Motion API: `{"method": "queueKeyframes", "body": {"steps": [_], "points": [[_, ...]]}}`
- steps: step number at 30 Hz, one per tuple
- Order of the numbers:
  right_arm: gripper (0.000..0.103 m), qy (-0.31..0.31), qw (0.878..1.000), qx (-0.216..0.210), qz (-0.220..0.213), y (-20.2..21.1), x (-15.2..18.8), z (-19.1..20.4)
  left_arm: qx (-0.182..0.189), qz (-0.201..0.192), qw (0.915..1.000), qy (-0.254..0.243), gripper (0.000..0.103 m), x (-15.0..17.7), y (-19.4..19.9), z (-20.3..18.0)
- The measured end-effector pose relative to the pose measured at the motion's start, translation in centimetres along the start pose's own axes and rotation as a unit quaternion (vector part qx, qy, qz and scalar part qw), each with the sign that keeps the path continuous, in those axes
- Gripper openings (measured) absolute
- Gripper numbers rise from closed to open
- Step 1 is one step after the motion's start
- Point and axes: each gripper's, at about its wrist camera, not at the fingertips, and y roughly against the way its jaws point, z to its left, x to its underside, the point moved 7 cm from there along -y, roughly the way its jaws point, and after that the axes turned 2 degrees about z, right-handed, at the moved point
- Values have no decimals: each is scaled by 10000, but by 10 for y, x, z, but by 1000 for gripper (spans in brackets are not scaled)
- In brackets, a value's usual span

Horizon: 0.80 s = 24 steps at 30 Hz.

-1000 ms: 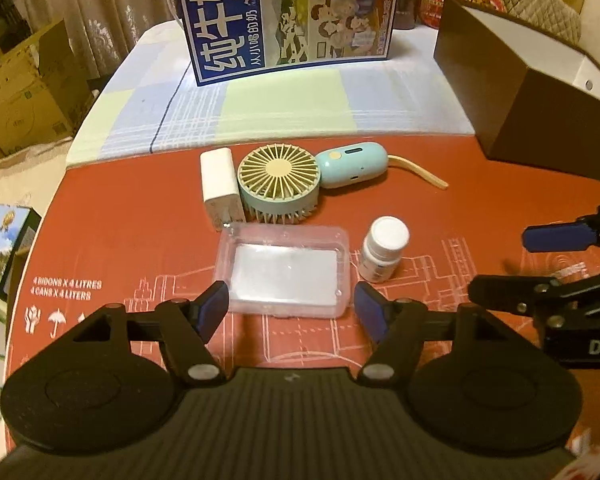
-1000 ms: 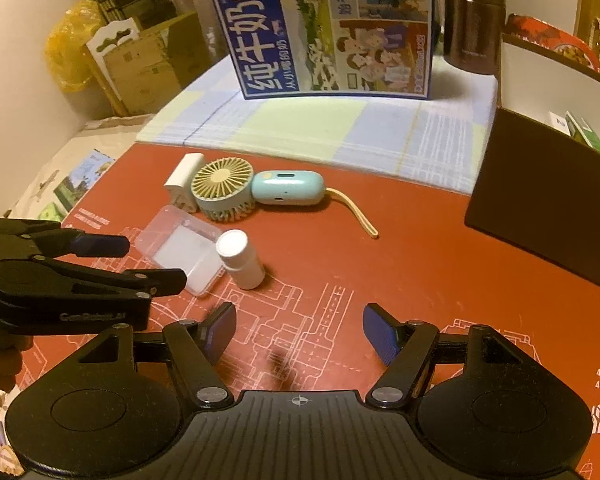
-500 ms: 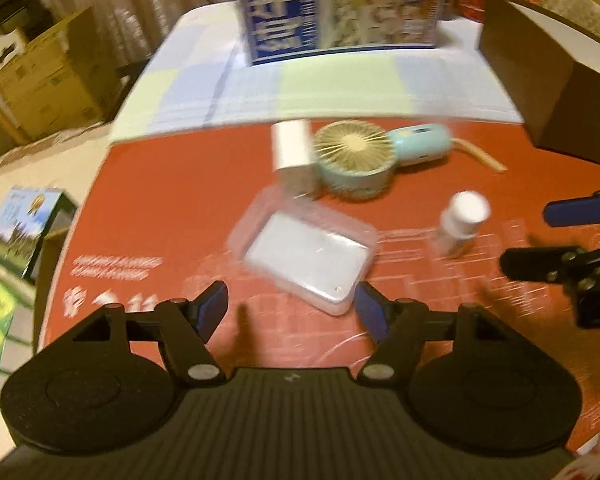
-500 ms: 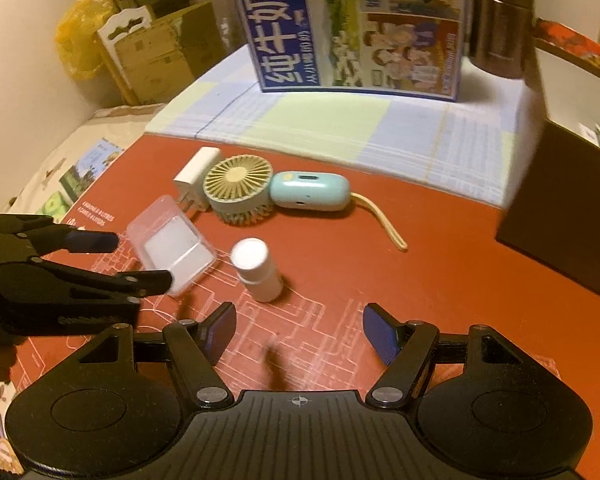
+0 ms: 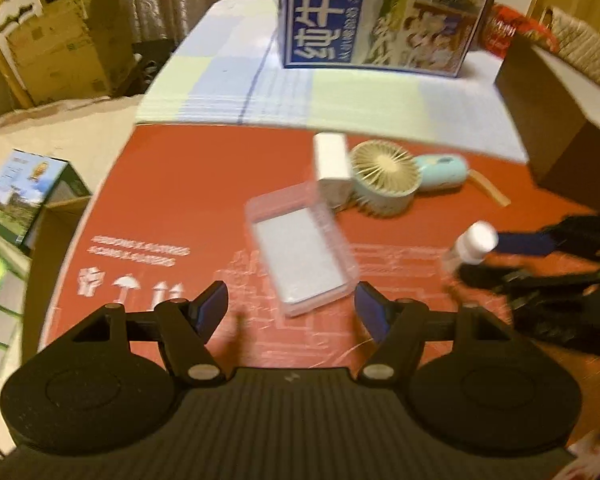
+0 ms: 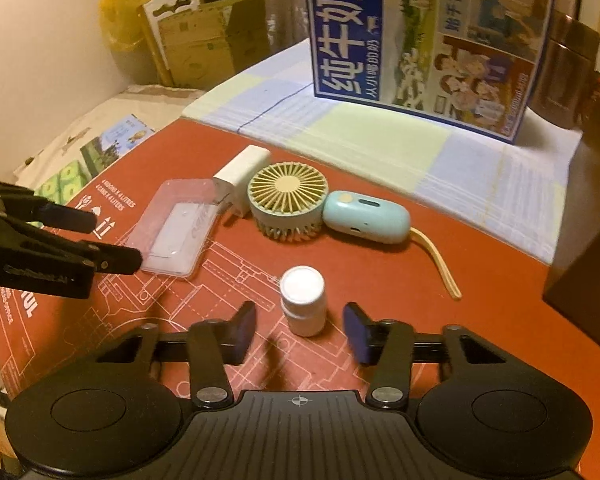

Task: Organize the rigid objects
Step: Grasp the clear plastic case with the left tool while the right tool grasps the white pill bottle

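A small white pill bottle point(image 6: 303, 300) stands upright on the red mat point(image 6: 480, 280). My right gripper point(image 6: 299, 332) has it between its closing jaws, with a gap showing on each side, so it is open. The left wrist view shows the same bottle point(image 5: 474, 242) between the right gripper's fingers point(image 5: 528, 242). A clear plastic box point(image 5: 300, 248) lies flat just beyond my left gripper point(image 5: 290, 310), which is open and holds nothing. From the right wrist, the left gripper point(image 6: 112, 238) hovers at the near end of the clear box point(image 6: 180, 228).
A white charger point(image 6: 242, 178), a small round fan point(image 6: 288, 200) and its teal handle point(image 6: 366, 218) with a strap lie in a row behind. A blue milk carton box point(image 6: 420, 40) stands at the back; a dark brown box point(image 6: 592, 220) is at the right.
The right gripper has come forward around the pill bottle and its jaws have narrowed. The left gripper has swung sideways, so the clear box now lies askew ahead of it.
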Motion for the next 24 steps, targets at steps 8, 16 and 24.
{"method": "queueKeyframes", "body": {"steps": [8,16,24], "points": [[39,31,9999,97,-4,-10,-4,-2,-136,151,9998,79,67,-22,-28,-8],[37,24,9999,129,-2,-14,-7,-4,-273,255,9993,53,55,-32,-50,-1],[35,22,9999,117,17,-15,-6,-4,-208,246,9994,-112,52,-23,-44,-1]]}}
